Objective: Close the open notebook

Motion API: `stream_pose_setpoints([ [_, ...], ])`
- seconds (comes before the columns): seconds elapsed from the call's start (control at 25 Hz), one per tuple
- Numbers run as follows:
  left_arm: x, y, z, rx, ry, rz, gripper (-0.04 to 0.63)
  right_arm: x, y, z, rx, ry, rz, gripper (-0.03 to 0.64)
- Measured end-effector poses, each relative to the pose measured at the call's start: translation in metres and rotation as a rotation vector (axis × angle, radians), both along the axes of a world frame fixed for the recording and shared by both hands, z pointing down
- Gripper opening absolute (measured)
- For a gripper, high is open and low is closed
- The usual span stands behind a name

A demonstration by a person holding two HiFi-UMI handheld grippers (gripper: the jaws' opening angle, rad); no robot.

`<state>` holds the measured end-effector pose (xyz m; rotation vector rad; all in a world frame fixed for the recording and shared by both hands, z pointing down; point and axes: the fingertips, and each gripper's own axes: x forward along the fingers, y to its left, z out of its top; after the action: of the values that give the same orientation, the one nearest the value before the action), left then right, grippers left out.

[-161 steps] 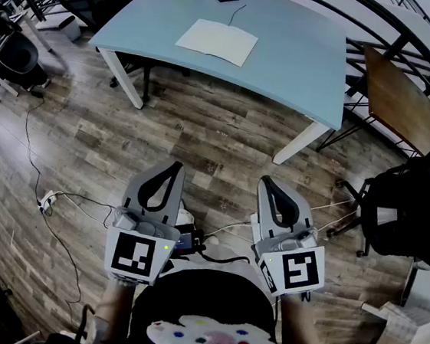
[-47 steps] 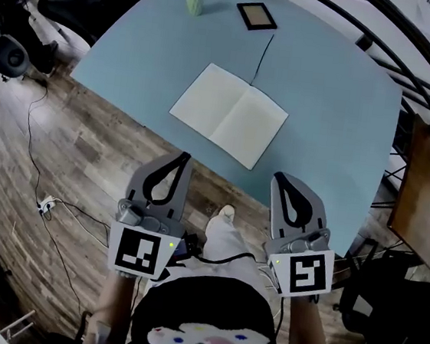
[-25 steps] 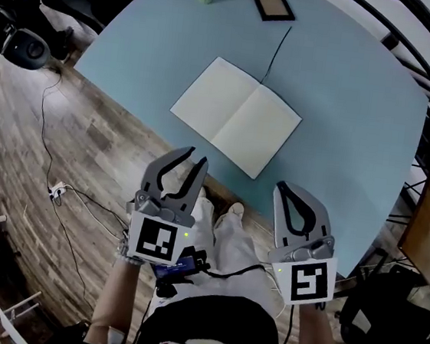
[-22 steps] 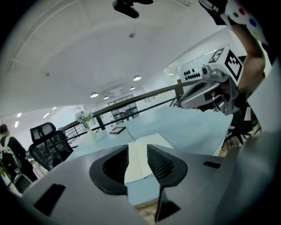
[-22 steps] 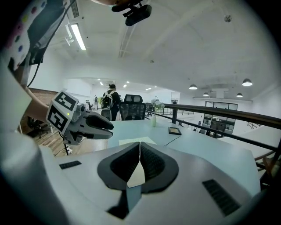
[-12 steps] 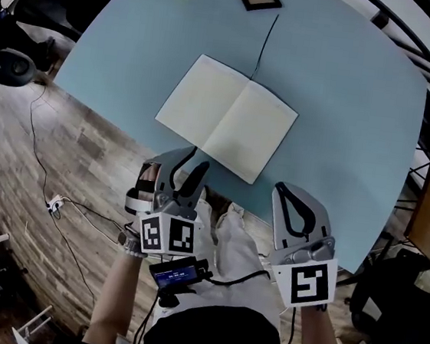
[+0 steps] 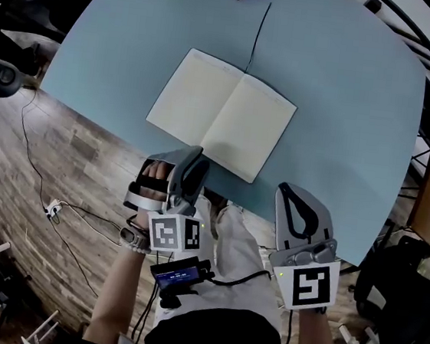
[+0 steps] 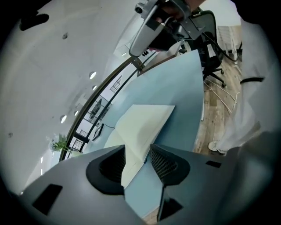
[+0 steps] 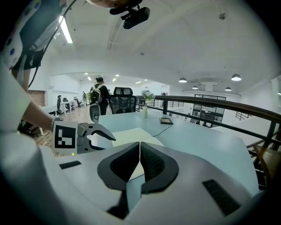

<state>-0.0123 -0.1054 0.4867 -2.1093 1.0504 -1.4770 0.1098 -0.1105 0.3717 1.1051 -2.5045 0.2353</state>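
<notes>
Pushed in too low, could shove the open notebook (image 7: pixel 221 114), lying flat by the blue table's (image 7: pixel 346 105) near edge, or catch several sheets. Left gripper (image 8: pixel 136 151): spread wide, jaws just been opening, nothing pinched, notebook's near edge lined up with the gap. Right gripper (image 9: pixel 139 145): pressed together, empty.

The notebook (image 7: pixel 220 114) has plain, matt paper pages. The table (image 7: pixel 346 105) top is smooth and matt. The floor (image 7: pixel 70 158) is streaky wood boards.
</notes>
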Motion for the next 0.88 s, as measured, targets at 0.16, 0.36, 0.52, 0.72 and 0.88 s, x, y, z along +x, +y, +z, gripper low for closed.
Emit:
stream_pose_setpoints([
  [0.16, 0.000, -0.001, 0.006, 0.006, -0.041, 0.028, 0.175, 0.001, 0.001, 0.003, -0.008, 0.009, 0.016, 0.034],
  [0.36, 0.005, -0.001, 0.012, 0.026, -0.089, 0.061, 0.179, 0.007, 0.000, 0.005, -0.007, 0.012, 0.037, 0.034],
  [0.52, 0.007, 0.000, 0.017, 0.027, -0.115, 0.076, 0.181, 0.010, 0.001, 0.006, -0.016, 0.022, 0.047, 0.034],
  [0.72, 0.011, -0.003, 0.018, 0.055, -0.105, 0.075, 0.169, 0.013, 0.002, 0.011, -0.024, 0.028, 0.060, 0.034],
  [0.88, 0.012, -0.001, 0.020, 0.067, -0.116, 0.091, 0.143, 0.015, 0.004, 0.014, -0.034, 0.030, 0.071, 0.034],
])
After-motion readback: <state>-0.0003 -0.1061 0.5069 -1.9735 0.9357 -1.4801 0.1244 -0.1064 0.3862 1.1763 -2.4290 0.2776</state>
